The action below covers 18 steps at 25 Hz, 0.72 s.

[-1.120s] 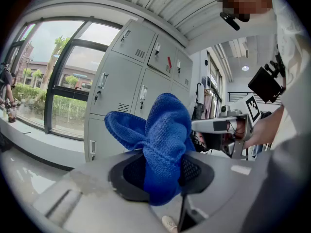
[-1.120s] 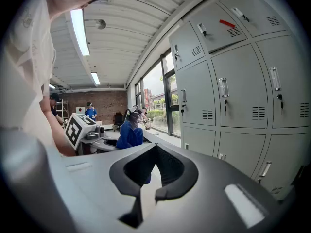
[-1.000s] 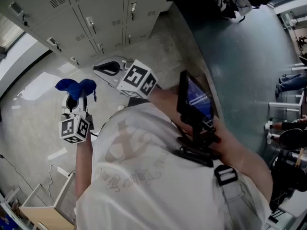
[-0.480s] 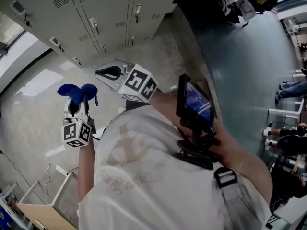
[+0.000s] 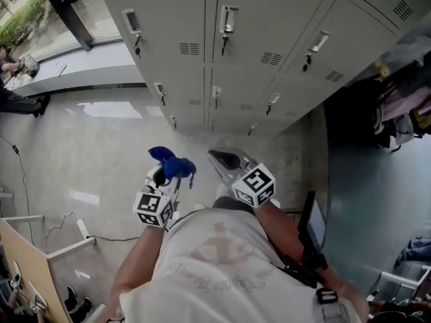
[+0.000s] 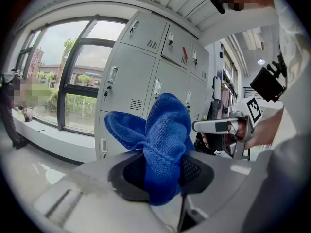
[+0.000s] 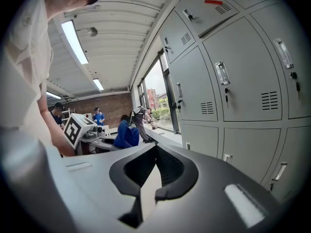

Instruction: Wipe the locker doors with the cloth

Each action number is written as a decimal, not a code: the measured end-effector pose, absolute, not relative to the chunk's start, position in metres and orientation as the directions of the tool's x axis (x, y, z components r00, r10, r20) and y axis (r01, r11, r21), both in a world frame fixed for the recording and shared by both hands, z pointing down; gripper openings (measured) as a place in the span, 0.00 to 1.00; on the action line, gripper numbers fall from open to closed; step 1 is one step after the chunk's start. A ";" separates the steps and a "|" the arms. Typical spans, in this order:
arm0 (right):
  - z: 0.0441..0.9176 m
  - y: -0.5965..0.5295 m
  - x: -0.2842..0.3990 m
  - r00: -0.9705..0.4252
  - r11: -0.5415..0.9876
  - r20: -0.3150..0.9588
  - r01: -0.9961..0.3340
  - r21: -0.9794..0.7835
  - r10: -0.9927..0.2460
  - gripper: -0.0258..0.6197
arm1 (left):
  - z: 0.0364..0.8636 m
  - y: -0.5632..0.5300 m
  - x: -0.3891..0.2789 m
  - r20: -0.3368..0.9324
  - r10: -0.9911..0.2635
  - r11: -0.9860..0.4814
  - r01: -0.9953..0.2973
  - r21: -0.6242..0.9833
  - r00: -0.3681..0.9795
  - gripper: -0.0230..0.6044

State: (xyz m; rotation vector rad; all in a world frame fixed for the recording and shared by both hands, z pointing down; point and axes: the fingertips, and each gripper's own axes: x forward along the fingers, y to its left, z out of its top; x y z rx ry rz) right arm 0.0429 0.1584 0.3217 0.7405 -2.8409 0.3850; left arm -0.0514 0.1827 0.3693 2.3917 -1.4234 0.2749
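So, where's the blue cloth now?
In the head view, the blue cloth is clamped in the left claw, beside the right claw, short of the lockers.

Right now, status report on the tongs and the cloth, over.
Left tongs shut on blue cloth. Right tongs shut, empty. Cloth not yet touching locker doors. Nothing between.

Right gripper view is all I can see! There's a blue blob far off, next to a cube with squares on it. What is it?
Observer: That's the cloth. The left gripper view shows it bunched up and clamped in the left gripper.
Operator: Is it rubbing a locker door yet?
Observer: No. In the head view it hangs over the floor, apart from the lockers.
Operator: Anything lying on the floor?
Observer: Yes, what looks like a white power strip with its cable, off to the person's left.
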 end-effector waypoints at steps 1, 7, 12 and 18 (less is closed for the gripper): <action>0.321 0.150 0.047 -0.860 0.841 0.235 -0.499 -0.207 -0.453 0.05 | 0.368 0.176 -0.050 0.337 -0.813 -0.435 -0.881 0.188 0.474 0.24; 0.321 0.107 0.065 -0.869 0.844 0.220 -0.488 -0.224 -0.444 0.05 | 0.362 0.140 -0.034 0.354 -0.819 -0.415 -0.893 0.177 0.451 0.24; 0.325 0.085 0.085 -0.873 0.840 0.217 -0.482 -0.249 -0.437 0.05 | 0.362 0.113 -0.015 0.361 -0.821 -0.413 -0.897 0.160 0.442 0.24; 0.334 0.068 0.106 -0.876 0.850 0.222 -0.473 -0.231 -0.428 0.05 | 0.360 0.096 0.003 0.394 -0.817 -0.408 -0.905 0.119 0.420 0.24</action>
